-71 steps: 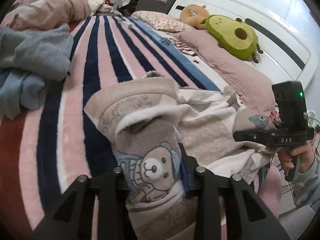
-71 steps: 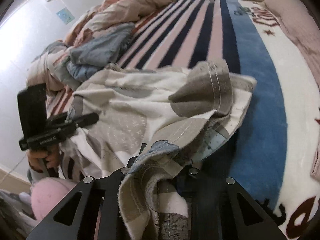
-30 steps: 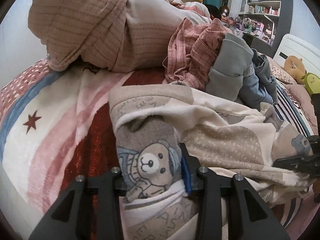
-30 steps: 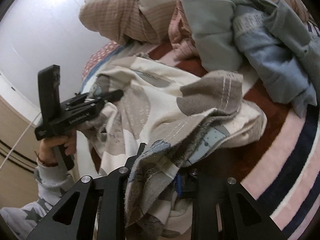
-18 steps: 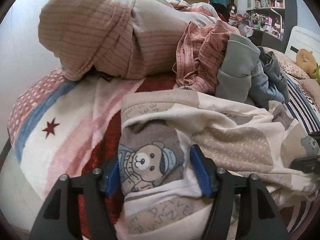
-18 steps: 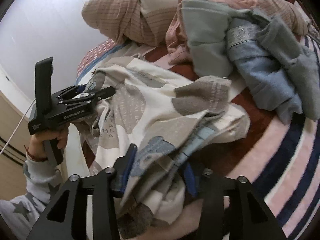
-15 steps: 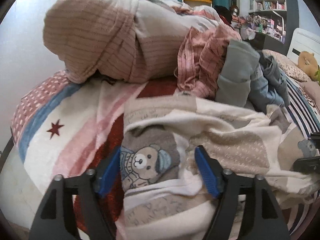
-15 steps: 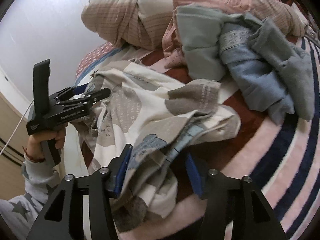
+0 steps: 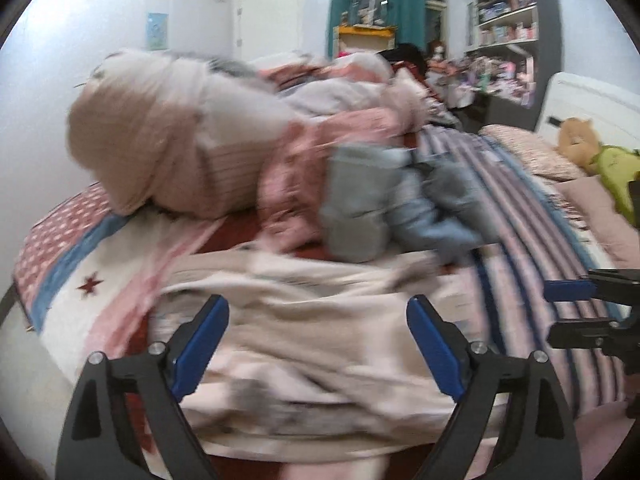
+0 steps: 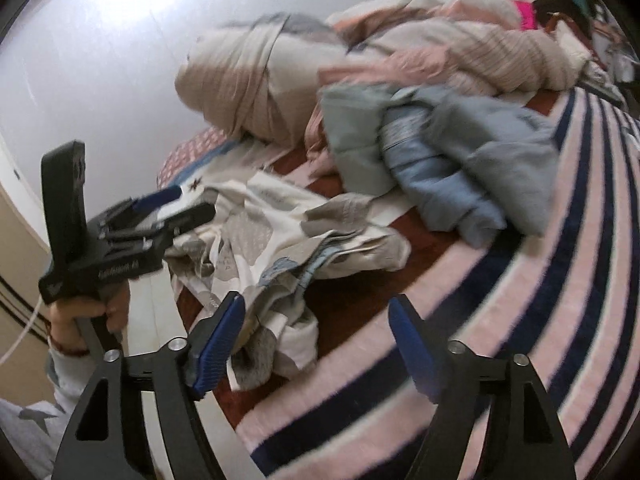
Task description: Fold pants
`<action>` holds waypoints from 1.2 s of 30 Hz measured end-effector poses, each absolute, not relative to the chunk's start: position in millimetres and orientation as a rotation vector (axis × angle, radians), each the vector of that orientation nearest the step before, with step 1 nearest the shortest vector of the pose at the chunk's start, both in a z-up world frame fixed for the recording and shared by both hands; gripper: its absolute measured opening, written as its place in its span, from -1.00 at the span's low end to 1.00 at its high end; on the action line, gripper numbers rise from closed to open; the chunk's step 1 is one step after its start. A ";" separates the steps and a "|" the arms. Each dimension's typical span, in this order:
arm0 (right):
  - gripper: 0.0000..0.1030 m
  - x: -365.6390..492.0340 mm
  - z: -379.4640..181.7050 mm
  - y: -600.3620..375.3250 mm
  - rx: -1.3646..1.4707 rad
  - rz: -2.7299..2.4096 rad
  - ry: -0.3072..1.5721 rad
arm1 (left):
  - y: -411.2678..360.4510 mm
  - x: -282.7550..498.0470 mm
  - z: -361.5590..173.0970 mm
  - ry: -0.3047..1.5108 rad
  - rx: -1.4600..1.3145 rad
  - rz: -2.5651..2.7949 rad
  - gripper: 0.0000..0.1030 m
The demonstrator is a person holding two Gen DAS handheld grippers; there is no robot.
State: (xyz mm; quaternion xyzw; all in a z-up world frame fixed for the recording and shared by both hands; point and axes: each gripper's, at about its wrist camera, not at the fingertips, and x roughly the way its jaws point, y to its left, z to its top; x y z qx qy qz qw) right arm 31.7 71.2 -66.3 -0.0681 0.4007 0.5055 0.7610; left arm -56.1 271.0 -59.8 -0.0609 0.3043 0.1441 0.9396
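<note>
Left wrist view: the left gripper (image 9: 318, 336) stands wide and its jaws are opening, the blue pads apart on either side of the pants (image 9: 312, 344) without pressing them. The cloth lies below and between the fingers, loose, not held. The pants are a cream and grey bundle near the bed's (image 9: 68, 280) near edge, by the corner with the red star. The picture is smeared by motion, so the folds cannot be read here. Behind the pants sits a heap of clothes (image 9: 360, 208) and, further toward the wall, a rolled quilt (image 9: 168, 152). At the right edge of the picture the right gripper (image 9: 576, 308) shows side-on, its two fingers parted with nothing between them.

Right wrist view: the right gripper (image 10: 316, 344) is also wide, jaws opening. Its left pad is just beside a drooping end of the pants (image 10: 280, 240); the right pad is over bare striped blanket. Nothing is clamped. The pants lie in a rumpled pile close to the near edge of the bed (image 10: 520, 300), layers doubled over one another but uneven, with one end hanging toward the edge. The left gripper (image 10: 176, 204), in the person's hand (image 10: 88, 308), hovers at the pile's far side, fingers parted and empty.

Judgement: the pants look set down at this spot and let go, roughly doubled. A tidy fold is not yet there; spreading, squaring the edges and the final folds appear left to do.
</note>
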 end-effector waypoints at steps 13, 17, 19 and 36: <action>0.98 14.3 -35.4 -114.5 -0.054 0.741 0.651 | 101.8 -22.7 -12.1 0.442 -0.028 0.074 0.96; 0.98 -0.9 -31.5 -168.4 -0.064 0.566 0.553 | 55.8 -17.2 -9.2 0.402 -0.012 0.037 0.96; 0.98 -8.5 -30.0 -188.4 -0.078 0.483 0.508 | 43.6 -13.6 -10.1 0.394 -0.020 0.020 0.96; 0.98 -31.6 -28.2 -232.3 -0.034 0.407 0.429 | 13.4 -13.1 -18.6 0.380 -0.007 0.022 0.96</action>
